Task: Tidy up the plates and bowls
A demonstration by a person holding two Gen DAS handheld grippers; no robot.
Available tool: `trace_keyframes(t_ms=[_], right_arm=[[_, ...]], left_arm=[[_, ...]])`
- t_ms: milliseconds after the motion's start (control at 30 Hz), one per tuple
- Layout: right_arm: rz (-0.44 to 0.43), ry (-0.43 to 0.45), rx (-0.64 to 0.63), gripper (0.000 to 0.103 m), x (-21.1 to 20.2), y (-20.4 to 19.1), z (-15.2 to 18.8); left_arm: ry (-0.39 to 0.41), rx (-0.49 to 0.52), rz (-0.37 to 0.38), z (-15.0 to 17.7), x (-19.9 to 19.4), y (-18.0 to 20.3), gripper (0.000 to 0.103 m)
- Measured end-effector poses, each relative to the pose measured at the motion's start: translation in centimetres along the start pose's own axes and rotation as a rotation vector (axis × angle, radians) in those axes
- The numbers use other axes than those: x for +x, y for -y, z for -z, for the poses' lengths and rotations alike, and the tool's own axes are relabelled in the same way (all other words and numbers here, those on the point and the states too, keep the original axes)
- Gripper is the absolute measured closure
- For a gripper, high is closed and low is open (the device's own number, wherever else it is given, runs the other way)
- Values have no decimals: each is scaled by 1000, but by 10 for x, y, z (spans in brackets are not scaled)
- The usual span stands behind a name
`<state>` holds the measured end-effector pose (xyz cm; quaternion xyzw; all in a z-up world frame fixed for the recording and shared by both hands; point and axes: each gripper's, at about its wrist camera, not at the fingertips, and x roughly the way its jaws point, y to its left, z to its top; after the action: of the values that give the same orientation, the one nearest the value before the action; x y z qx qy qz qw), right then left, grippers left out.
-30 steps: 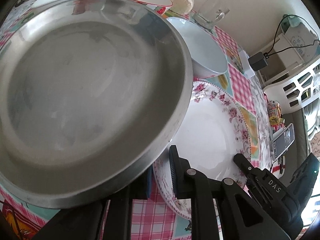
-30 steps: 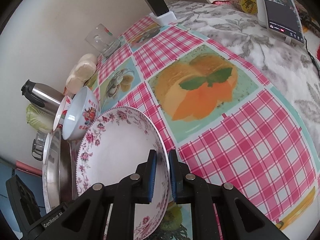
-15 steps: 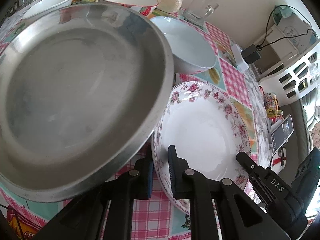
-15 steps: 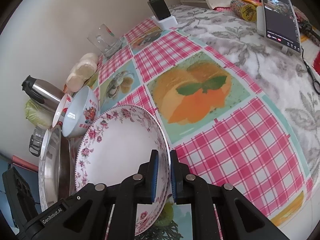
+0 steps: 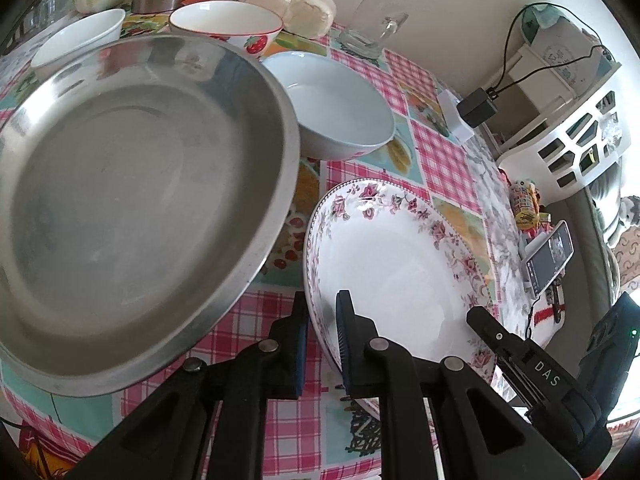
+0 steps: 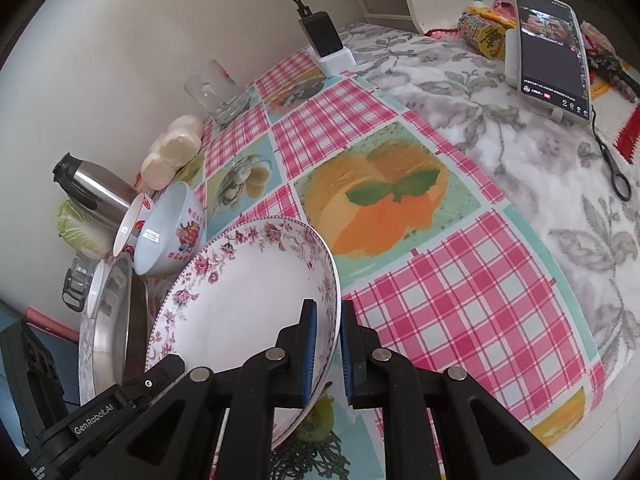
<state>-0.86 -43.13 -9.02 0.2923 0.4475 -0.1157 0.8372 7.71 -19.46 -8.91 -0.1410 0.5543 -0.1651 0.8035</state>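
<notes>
A white plate with a pink floral rim (image 5: 400,272) (image 6: 248,300) is held at both sides, tilted over the checked tablecloth. My left gripper (image 5: 322,320) is shut on its near-left rim; one of its fingers (image 6: 160,376) shows in the right wrist view. On the opposite rim my right gripper (image 6: 328,332) is shut, and one of its fingers (image 5: 492,328) shows in the left wrist view. A large steel plate (image 5: 140,200) (image 6: 108,320) lies just left of the floral plate. Behind stand a pale bowl (image 5: 332,112) (image 6: 168,232), a strawberry bowl (image 5: 224,24) and a small white bowl (image 5: 80,36).
Along the wall are a steel flask (image 6: 92,188), round buns (image 6: 172,152), a glass mug (image 6: 216,92) and a charger block (image 6: 324,40). On the grey floral cloth to the right stand a phone (image 6: 552,52) and scissors (image 6: 616,176). A white basket (image 5: 568,140) stands beyond.
The floral plate has come out to the right from under the steel plate's rim and now shows whole. In the right wrist view it has risen a little.
</notes>
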Motion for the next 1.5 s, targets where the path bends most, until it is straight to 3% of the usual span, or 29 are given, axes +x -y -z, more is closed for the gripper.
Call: trace_keyframes(t_ms=[333, 700, 1100, 1500], right_arm=[[-2, 106, -27, 91, -34, -8, -5], [11, 218, -102, 91, -70, -47, -14], [-27, 257, -207, 91, -80, -117, -23], [-121, 256, -309, 91, -67, -197, -22]], left_arm=[[63, 67, 55, -2, -21, 17, 89], [205, 112, 111, -16, -65, 21, 89], [331, 45, 135, -42, -107, -15, 89], [428, -91, 139, -68, -147, -82, 89]])
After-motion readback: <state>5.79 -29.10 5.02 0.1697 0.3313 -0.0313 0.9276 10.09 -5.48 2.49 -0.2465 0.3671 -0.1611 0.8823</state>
